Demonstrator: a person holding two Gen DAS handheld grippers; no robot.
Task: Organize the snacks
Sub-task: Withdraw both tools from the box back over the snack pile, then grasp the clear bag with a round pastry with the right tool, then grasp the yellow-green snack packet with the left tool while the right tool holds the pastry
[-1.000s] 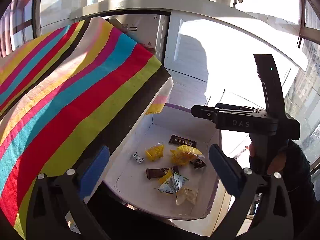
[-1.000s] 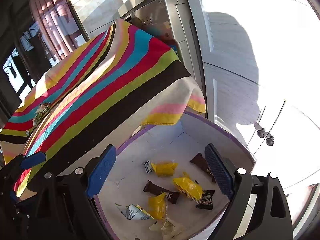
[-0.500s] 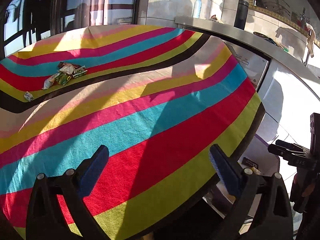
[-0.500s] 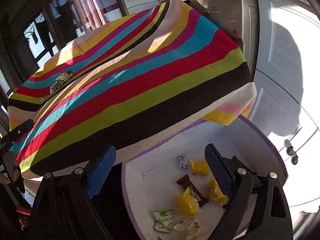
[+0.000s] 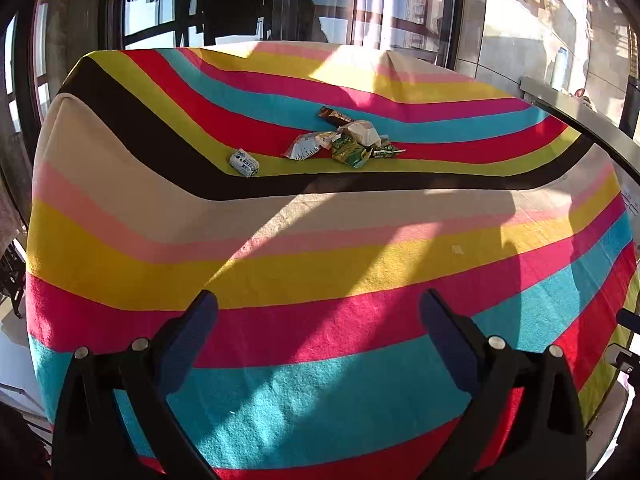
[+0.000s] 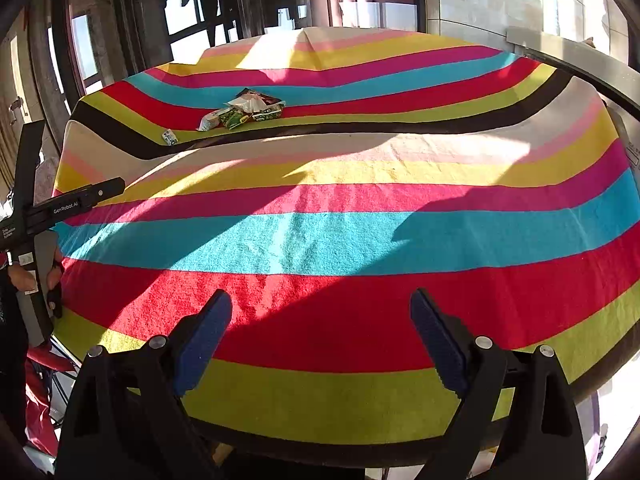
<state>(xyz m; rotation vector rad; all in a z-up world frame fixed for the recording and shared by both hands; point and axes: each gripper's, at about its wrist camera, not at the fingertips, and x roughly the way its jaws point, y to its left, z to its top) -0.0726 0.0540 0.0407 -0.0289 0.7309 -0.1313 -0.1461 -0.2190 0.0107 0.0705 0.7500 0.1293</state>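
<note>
Across the striped cloth (image 5: 320, 240), on its far side, lie the snacks (image 5: 344, 140), well apart from both grippers; left gripper (image 5: 318, 336) and right gripper (image 6: 320, 336) gape wide, empty; the heap sits left of centre, likely nearer the left.

Striped cloth (image 5: 320, 240) red/teal/yellow/pink/brown/cream, green+white snack packs (image 5: 348, 144), blue-padded black tongs (image 5: 318, 320)

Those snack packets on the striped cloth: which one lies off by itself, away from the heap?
The small white packet with blue print lies alone on the yellow-green stripe, left of the heap of snacks, which overlap one another.
</note>
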